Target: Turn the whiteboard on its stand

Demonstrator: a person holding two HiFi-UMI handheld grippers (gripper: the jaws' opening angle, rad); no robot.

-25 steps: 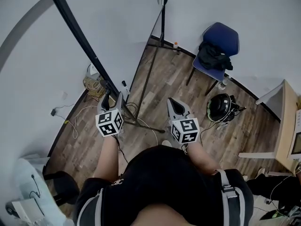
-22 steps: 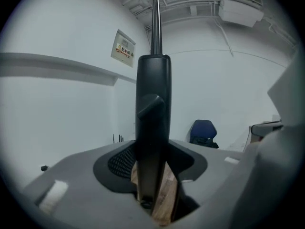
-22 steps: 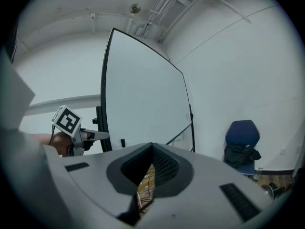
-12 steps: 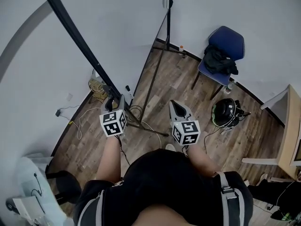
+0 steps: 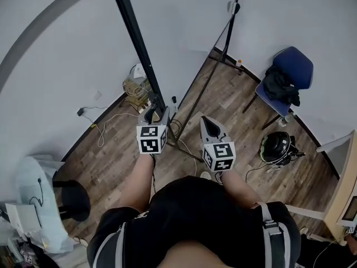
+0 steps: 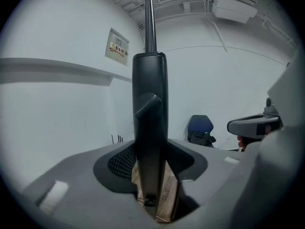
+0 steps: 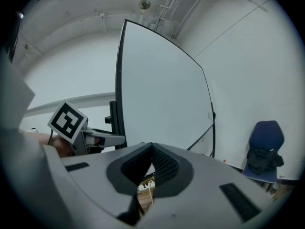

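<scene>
The whiteboard (image 7: 162, 89) is a white panel in a black frame on a black stand. Its near side post (image 5: 139, 49) runs down to my left gripper (image 5: 155, 114). In the left gripper view that post (image 6: 150, 104) stands upright between the jaws of the left gripper (image 6: 150, 156); they have just been closing, and both pads now press on it. My right gripper (image 5: 207, 121) hangs to the right of the post, apart from the board, shut with nothing in it. In its own view the right gripper (image 7: 151, 149) points at the panel.
The stand's foot bar (image 5: 187, 152) and cables (image 5: 136, 88) lie on the wooden floor below the grippers. A blue chair (image 5: 290, 71) with dark clothing and a black helmet (image 5: 277, 147) are at the right. A black stool (image 5: 72, 200) sits at lower left.
The left jaws have narrowed onto the post. My right gripper has come nearer the left one. In the head view the board's black edge now stands steeper and further right.
</scene>
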